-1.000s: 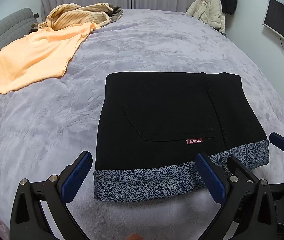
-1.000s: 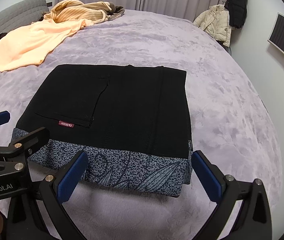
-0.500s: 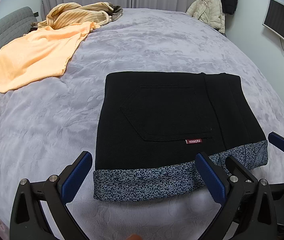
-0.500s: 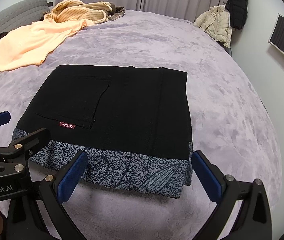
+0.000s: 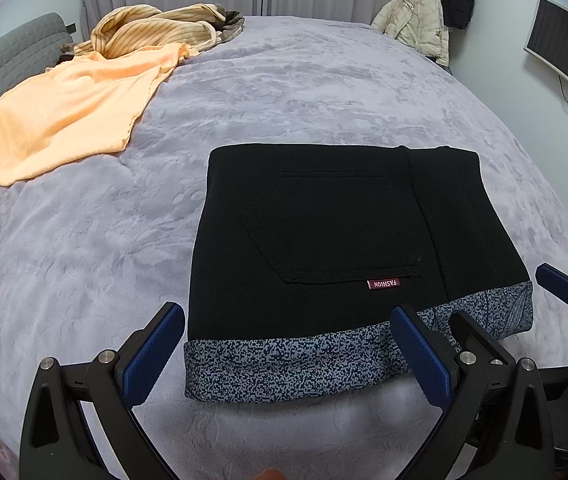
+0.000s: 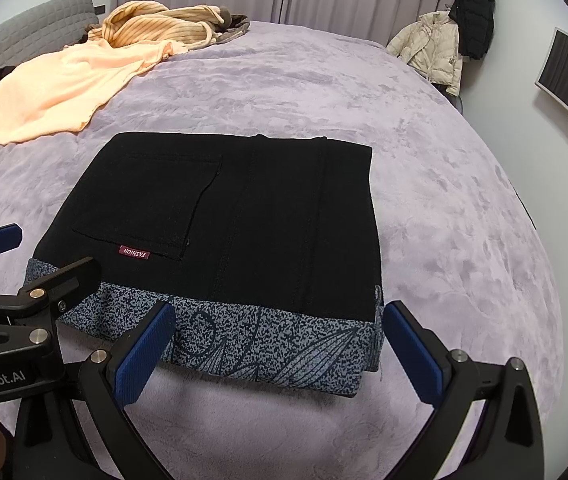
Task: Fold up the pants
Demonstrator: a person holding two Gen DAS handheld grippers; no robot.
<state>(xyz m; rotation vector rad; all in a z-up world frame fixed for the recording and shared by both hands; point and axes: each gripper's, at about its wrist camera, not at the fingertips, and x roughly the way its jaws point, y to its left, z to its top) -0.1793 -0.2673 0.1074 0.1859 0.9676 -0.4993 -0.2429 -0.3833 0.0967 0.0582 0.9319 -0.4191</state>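
Observation:
The black pants [image 5: 336, 232] [image 6: 244, 220] lie folded into a flat rectangle on the lilac bed cover, back pocket and a small red label [image 5: 383, 283] [image 6: 135, 252] facing up. A blue-grey patterned band [image 5: 296, 364] [image 6: 268, 348] runs along the near edge. My left gripper [image 5: 288, 354] hovers open just in front of the band's left half, holding nothing. My right gripper [image 6: 280, 352] is open too, straddling the band's right half without gripping it. Each gripper shows at the side of the other's view.
An orange garment [image 5: 64, 116] [image 6: 60, 84] and a striped beige one [image 5: 156, 28] [image 6: 160, 24] lie at the far left of the bed [image 5: 304, 80]. A grey headboard [image 5: 12, 56] stands at left. Coats [image 5: 420, 20] hang at the back right, near a monitor [image 5: 564, 44].
Almost nothing has moved. Both views have crept very slightly; the pants and both open grippers stay where they were.

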